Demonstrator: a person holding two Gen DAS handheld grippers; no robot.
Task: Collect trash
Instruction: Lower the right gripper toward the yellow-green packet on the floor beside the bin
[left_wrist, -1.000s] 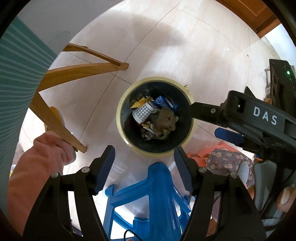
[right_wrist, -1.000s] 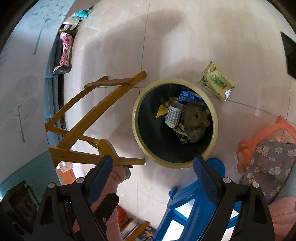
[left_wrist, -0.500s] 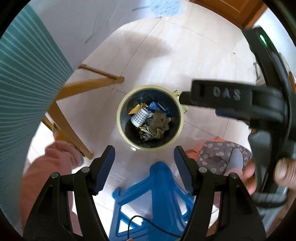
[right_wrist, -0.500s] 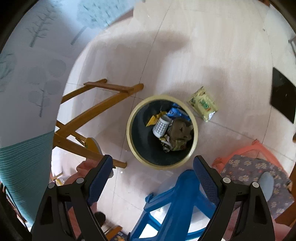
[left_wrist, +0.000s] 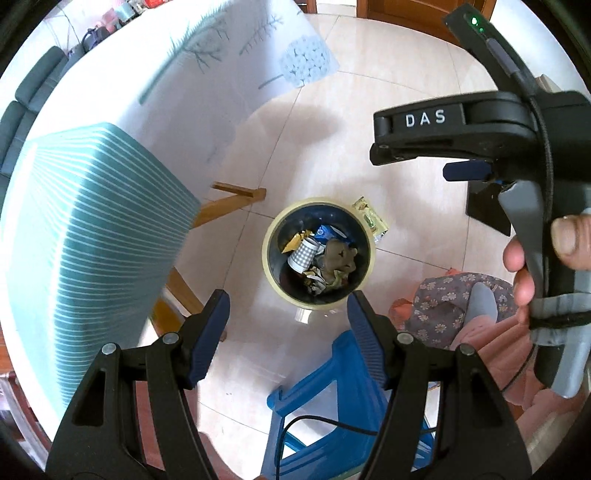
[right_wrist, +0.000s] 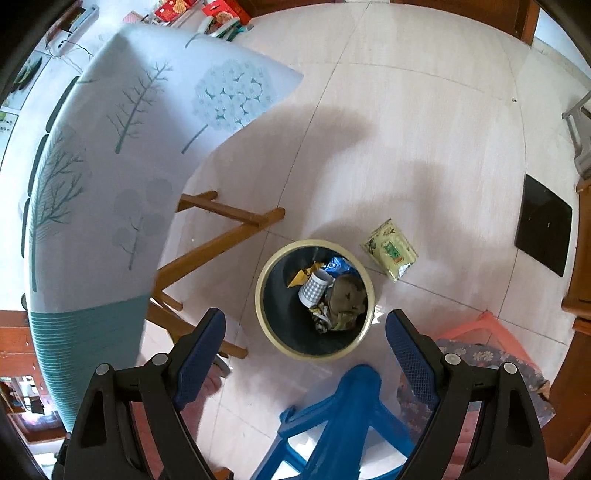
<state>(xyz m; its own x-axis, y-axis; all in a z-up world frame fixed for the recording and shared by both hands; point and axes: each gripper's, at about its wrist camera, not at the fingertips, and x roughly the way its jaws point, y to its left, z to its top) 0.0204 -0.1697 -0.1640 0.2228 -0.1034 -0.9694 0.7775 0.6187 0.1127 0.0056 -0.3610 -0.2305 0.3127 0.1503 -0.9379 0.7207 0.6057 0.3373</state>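
- Both claws empty: my left claw (left_wrist: 288, 321) sits half spread at the bottom of its frame, right claw (right_wrist: 306, 343) wide apart.
- Bin (right_wrist: 314, 299), frame centre, holds a checked cup (right_wrist: 313, 288) and wrappers.
- Green packet (right_wrist: 390, 249) lies on the floor just right of it; looks light, crinkly, slippery, so I'd pinch an edge.

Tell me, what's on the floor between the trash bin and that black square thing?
A yellow-green snack packet lies on the tiles just beside the trash bin. From there to the black square the floor is bare. The right wrist view shows it best.
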